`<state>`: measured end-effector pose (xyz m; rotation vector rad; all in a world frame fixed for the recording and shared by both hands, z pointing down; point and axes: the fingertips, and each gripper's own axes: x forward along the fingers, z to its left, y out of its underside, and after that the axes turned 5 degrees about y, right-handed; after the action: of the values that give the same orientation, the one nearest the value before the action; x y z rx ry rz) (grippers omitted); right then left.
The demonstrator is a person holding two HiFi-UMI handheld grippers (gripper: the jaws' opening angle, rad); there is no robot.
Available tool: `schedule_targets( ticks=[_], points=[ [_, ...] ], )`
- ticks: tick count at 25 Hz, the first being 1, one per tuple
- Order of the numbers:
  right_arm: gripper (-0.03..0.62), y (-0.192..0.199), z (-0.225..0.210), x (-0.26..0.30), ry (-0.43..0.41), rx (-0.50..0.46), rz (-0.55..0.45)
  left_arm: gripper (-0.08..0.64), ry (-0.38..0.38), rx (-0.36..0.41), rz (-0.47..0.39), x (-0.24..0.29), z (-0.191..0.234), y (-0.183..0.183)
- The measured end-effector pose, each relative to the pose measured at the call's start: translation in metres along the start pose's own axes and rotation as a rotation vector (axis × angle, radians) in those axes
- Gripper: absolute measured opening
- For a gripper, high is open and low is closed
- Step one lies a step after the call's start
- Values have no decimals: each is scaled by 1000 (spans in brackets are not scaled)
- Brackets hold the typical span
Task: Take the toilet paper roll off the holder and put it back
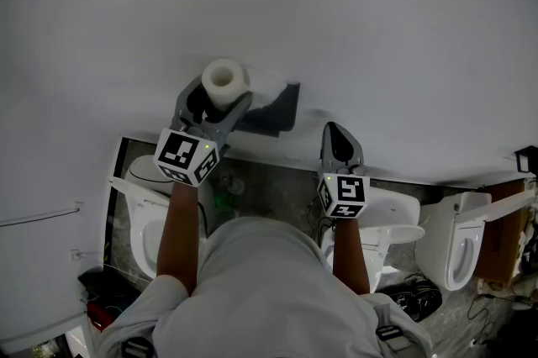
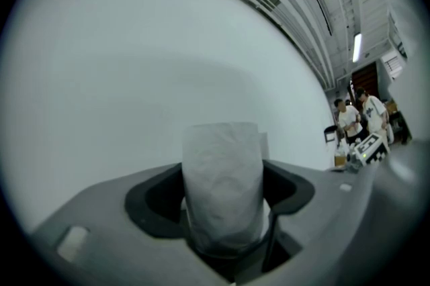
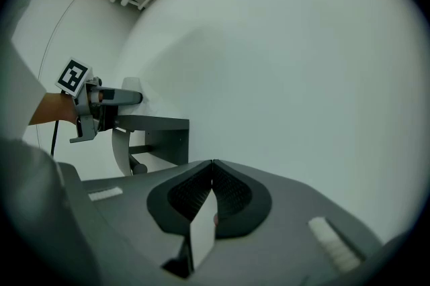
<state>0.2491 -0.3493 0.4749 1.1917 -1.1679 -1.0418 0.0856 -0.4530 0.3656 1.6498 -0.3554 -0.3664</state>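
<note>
Halfway, it seems: your left hand-held gripper (image 1: 217,100) clamps the toilet paper roll (image 1: 224,79), apparently off and just left of the holder (image 1: 282,108). Your right hand-held gripper (image 1: 337,135) is closed, empty. Rehanging remains.

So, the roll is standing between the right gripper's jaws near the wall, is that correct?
Not quite: the roll stands between the left gripper's jaws, not the right's, as the left gripper view shows. The right gripper's jaws are together with nothing between them.
</note>
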Motion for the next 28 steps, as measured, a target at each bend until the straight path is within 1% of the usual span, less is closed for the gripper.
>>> schedule_targets(
  ticks=[7, 14, 19, 28],
  points=[
    [0, -2, 0, -5, -4, -2, -4, 333, -3, 6, 0, -3, -3, -4],
    [0, -1, 5, -11, -8, -6, -3, 331, -5, 16, -30, -9, -3, -17],
    [0, -2, 8, -15, -10, -9, -3, 330, 3, 40, -52, -11, -5, -33],
    [0, -7, 11, -20, -7, -13, -17, 330, 20, 60, -114, -15, -6, -68]
  ],
)
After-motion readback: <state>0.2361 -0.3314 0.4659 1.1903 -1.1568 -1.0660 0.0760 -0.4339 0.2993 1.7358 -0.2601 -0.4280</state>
